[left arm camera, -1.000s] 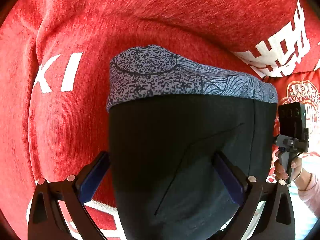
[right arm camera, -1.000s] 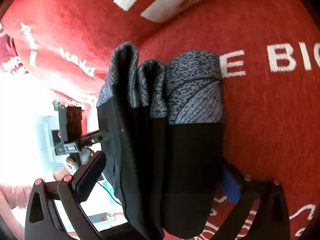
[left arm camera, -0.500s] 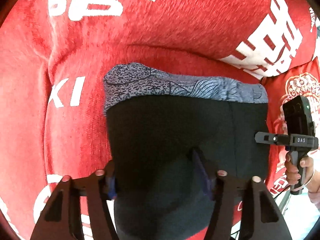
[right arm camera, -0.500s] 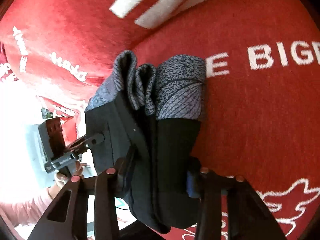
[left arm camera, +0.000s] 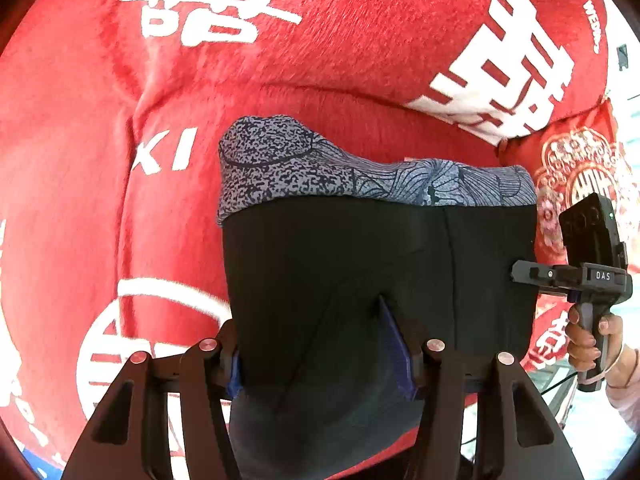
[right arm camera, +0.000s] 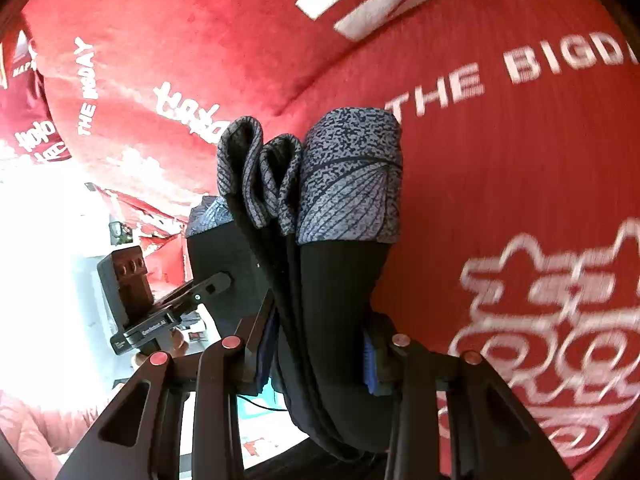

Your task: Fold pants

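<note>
Left claw (left arm camera: 320, 344) pinches the black cloth of the pants (left arm camera: 360, 264) at the near edge; a second ago its fingers stood spread either side of the cloth. Right claw (right arm camera: 320, 340), same change: spread wide then, now pressed onto the stacked layers of the same garment. Each claw shows in the other's view, out at the bundle's side edge. Reads as both grips freshly taken, so the bundle is likely ready to be lifted or carried into the next fold.

Pants: already folded into a compact bundle, black body near, grey-blue patterned waistband (left arm camera: 376, 176) at the far end. Right view shows several layers edge-on, the band ends curling apart. Bundle sits over the red sofa cover (left arm camera: 360, 48) with white lettering; whether it rests on it or hangs clear, cannot tell.
</note>
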A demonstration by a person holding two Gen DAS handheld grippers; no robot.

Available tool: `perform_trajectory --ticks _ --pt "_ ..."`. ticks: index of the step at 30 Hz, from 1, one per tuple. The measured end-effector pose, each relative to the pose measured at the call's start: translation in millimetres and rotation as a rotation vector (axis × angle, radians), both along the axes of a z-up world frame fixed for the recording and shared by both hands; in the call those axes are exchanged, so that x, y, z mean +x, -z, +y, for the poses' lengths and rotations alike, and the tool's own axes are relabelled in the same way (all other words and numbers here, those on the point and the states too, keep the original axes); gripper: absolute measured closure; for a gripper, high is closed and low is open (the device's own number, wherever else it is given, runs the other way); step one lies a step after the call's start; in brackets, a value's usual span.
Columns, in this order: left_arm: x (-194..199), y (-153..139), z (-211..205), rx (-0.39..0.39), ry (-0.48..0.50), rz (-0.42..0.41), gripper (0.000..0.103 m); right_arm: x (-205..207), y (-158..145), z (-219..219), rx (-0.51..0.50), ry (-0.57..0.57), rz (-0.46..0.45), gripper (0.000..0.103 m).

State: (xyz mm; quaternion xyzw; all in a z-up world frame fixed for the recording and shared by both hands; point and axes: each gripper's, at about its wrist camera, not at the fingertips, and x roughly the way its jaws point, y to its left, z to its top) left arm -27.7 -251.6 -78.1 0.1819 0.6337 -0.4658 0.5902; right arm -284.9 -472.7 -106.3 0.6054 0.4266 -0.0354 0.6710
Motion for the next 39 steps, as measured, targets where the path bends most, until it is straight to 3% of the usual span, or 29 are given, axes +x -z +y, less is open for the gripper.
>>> perform_trajectory --ticks 4,9,15,17,25,28,30,32,33,34,39 --pt "-5.8 -0.7 26.5 0.02 0.006 -0.002 0.046 -5.8 0.7 34.7 0.02 0.018 0.012 0.065" --pt "-10.9 26.9 59.2 0.066 0.007 -0.015 0.045 -2.2 14.4 70.4 0.014 0.008 0.061 0.065" --pt "-8.9 41.0 70.8 0.081 -0.066 -0.099 0.014 -12.1 33.8 80.1 -0.066 0.008 0.152 0.05" --pt "-8.5 39.7 72.5 0.092 -0.075 -0.111 0.014 -12.1 33.9 82.3 -0.086 0.016 0.181 0.047" --pt "-12.3 25.0 83.0 0.154 -0.064 -0.233 0.014 -18.3 6.0 93.5 -0.205 0.096 0.288 0.043" --pt "-17.3 21.0 87.7 0.18 -0.061 -0.255 0.014 -29.1 -8.0 97.6 -0.241 0.151 0.325 0.036" --pt "-23.1 17.2 89.8 0.198 -0.053 -0.276 0.014 -35.2 -17.2 102.3 -0.27 0.176 0.363 0.025" --pt "-30.1 12.8 91.7 0.206 -0.036 -0.292 0.014 -41.7 -24.5 107.2 -0.315 0.189 0.412 0.023" --pt "-32.8 11.3 92.0 0.211 -0.03 -0.297 0.003 -44.1 -27.4 110.2 -0.342 0.188 0.443 0.022" --pt "-36.4 9.5 93.2 0.223 -0.023 -0.305 0.0 -46.1 -29.3 112.7 -0.362 0.183 0.472 0.02" --pt "-51.5 0.6 99.5 0.246 0.004 -0.31 0.0 -54.4 -40.0 130.2 -0.465 0.163 0.58 0.011"
